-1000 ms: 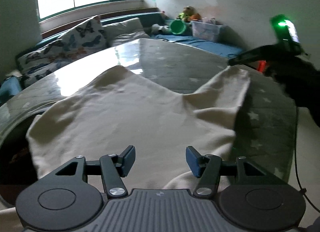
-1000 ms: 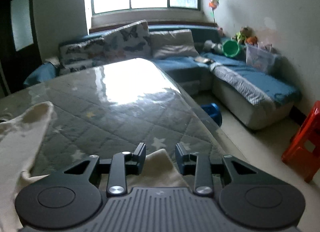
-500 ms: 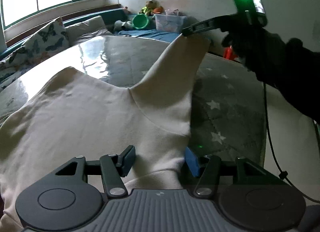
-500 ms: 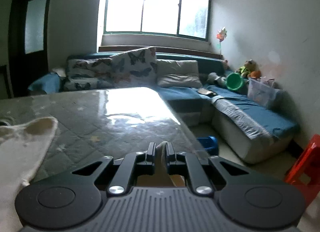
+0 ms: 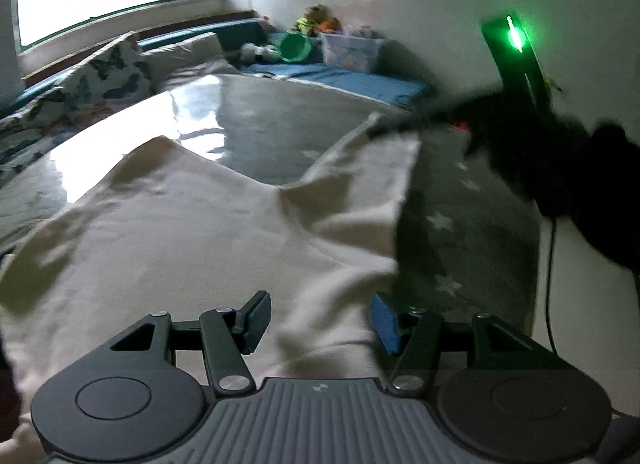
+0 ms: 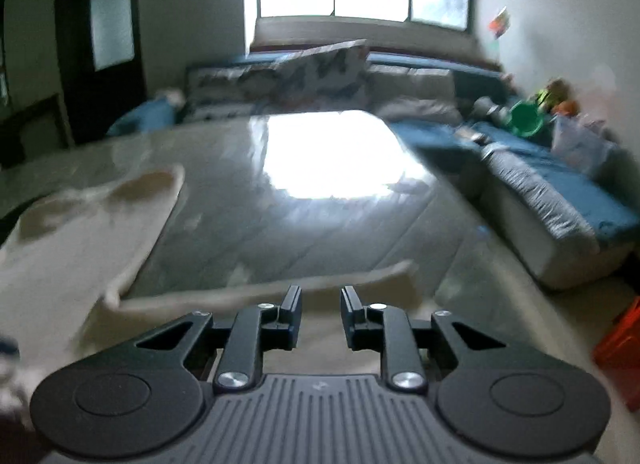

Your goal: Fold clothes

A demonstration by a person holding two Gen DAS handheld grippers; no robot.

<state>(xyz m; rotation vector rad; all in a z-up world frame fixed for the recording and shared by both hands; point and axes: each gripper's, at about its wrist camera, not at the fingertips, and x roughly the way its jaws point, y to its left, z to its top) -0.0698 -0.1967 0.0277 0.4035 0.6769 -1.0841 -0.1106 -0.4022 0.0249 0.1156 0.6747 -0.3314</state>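
Observation:
A cream garment [image 5: 192, 232] lies spread on the glossy grey star-print table [image 5: 280, 124]. My left gripper [image 5: 320, 322] is open low over the garment's near edge, with cloth bunched between its fingers. In the left wrist view my right gripper [image 5: 384, 128] sits at the tip of the garment's raised right leg, which stands a little above the table. In the right wrist view my right gripper [image 6: 320, 302] is open, with the cream cloth [image 6: 280, 292] lying just under and ahead of its fingers. The garment's other leg [image 6: 100, 220] lies at the left. Both views are motion-blurred.
A blue sofa [image 6: 560, 200] with butterfly cushions [image 5: 104, 80] runs along the back and right of the table. A green bucket [image 5: 296, 48] and a clear storage box [image 5: 352, 52] sit on it. A red stool [image 6: 620, 348] stands on the floor at right.
My right gripper, shut on the lifted right leg half a second ago, has come down and opened, and the cloth now lies under it. My left gripper stays open at the near edge.

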